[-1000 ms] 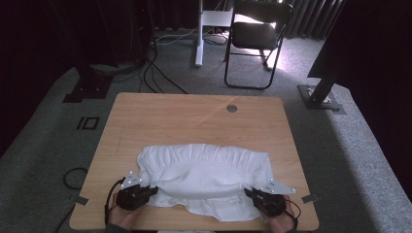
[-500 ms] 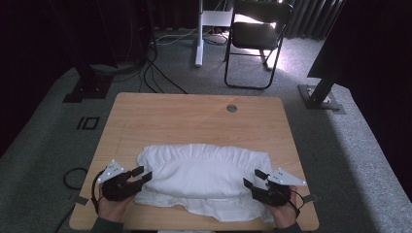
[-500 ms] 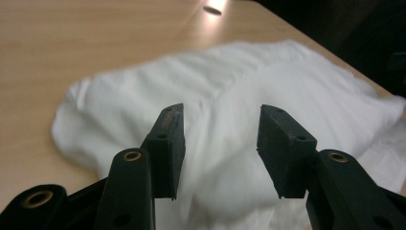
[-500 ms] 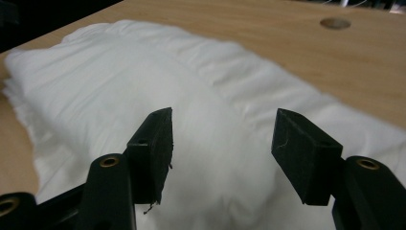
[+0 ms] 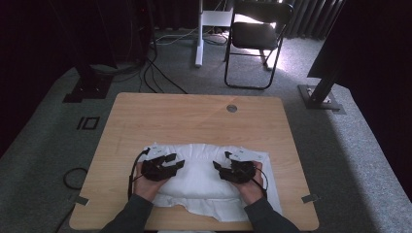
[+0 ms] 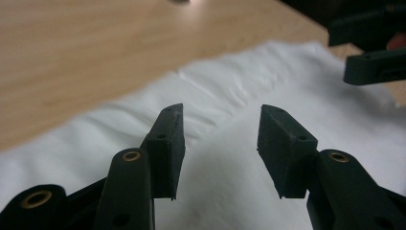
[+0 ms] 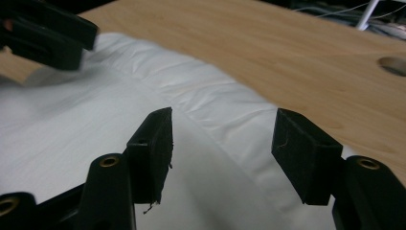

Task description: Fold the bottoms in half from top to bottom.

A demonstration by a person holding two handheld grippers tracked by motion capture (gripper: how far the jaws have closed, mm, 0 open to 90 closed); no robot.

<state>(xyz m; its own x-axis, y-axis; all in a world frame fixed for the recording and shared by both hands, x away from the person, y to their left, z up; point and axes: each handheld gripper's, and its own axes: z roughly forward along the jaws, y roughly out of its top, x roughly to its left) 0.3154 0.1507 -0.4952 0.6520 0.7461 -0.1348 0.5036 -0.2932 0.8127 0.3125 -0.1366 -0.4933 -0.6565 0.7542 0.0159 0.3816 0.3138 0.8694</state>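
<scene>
A white cloth (image 5: 199, 182) lies rumpled on the near half of the wooden table (image 5: 194, 119). Both hands hover just over it, side by side. My left gripper (image 5: 174, 161) is open above the cloth's left part, its jaws spread over bare fabric (image 6: 287, 72) with nothing between them (image 6: 221, 115). My right gripper (image 5: 221, 161) is open above the right part, also with nothing between its jaws (image 7: 223, 117); a seam of the cloth (image 7: 215, 100) runs beneath them. Both pairs of jaws have just been opening. Each gripper view shows the other gripper nearby (image 6: 342, 50) (image 7: 91, 48).
A round cable hole (image 5: 231, 108) sits in the table's far half, which is bare wood. Beyond the table stand a black folding chair (image 5: 257, 34), a white stand leg (image 5: 199, 34) and floor cables (image 5: 160, 73). A dark post base (image 5: 320, 97) is at the right.
Both grippers let go at the cloth's near outer corners, opened, drew outward, then rose and moved inward over the cloth. The cloth's near edge now lies looser.
</scene>
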